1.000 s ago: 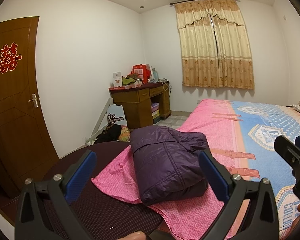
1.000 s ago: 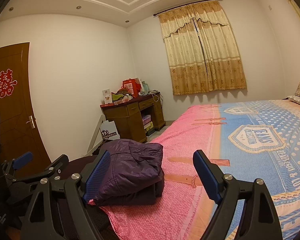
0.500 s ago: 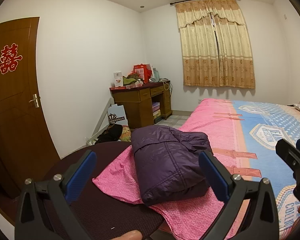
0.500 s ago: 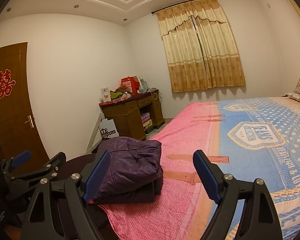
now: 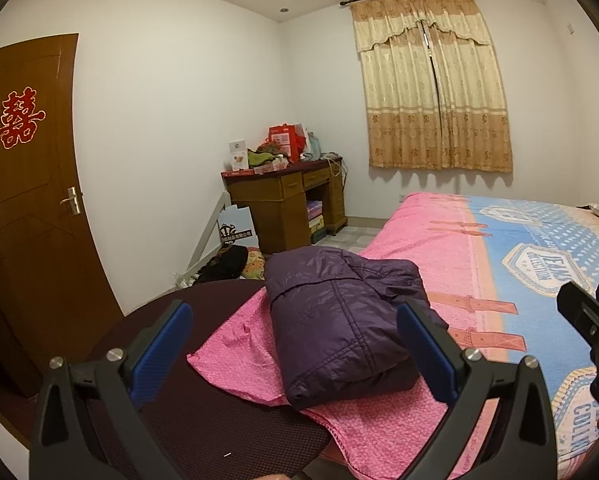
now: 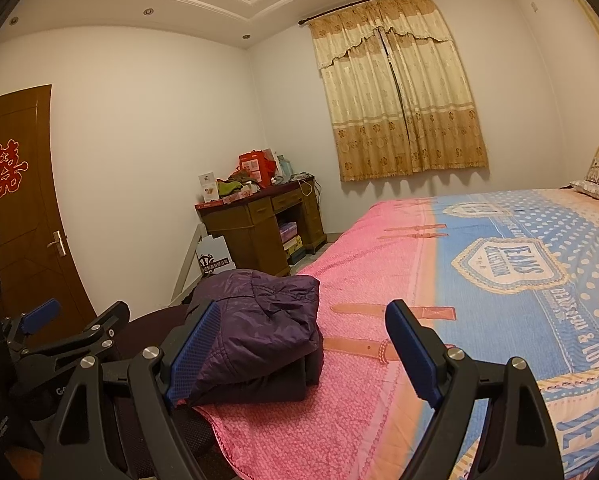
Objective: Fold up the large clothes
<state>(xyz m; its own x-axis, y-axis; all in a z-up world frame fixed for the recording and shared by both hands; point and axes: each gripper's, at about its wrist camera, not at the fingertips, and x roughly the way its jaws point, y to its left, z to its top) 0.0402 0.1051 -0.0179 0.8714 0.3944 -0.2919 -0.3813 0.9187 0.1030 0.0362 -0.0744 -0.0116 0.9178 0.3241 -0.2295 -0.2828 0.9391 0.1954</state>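
A purple puffer jacket point(image 5: 339, 320) lies folded into a compact bundle on the pink corner of the bed cover point(image 5: 439, 248); it also shows in the right wrist view point(image 6: 259, 320). My left gripper point(image 5: 295, 344) is open and empty, held in the air just short of the bundle. My right gripper point(image 6: 303, 344) is open and empty, to the right of the bundle above the bed cover point(image 6: 379, 280). The left gripper shows at the left edge of the right wrist view point(image 6: 75, 316).
A dark maroon round surface point(image 5: 203, 420) lies under the cover's corner. A wooden desk point(image 5: 287, 204) with clutter stands at the far wall, bags on the floor point(image 5: 227, 260) beside it. A brown door point(image 5: 27, 208) is at left. Curtains point(image 5: 431, 92) hang behind the bed.
Both grippers have drifted slightly, tilting the views a little upward. The jacket has not moved and both grippers stay open.
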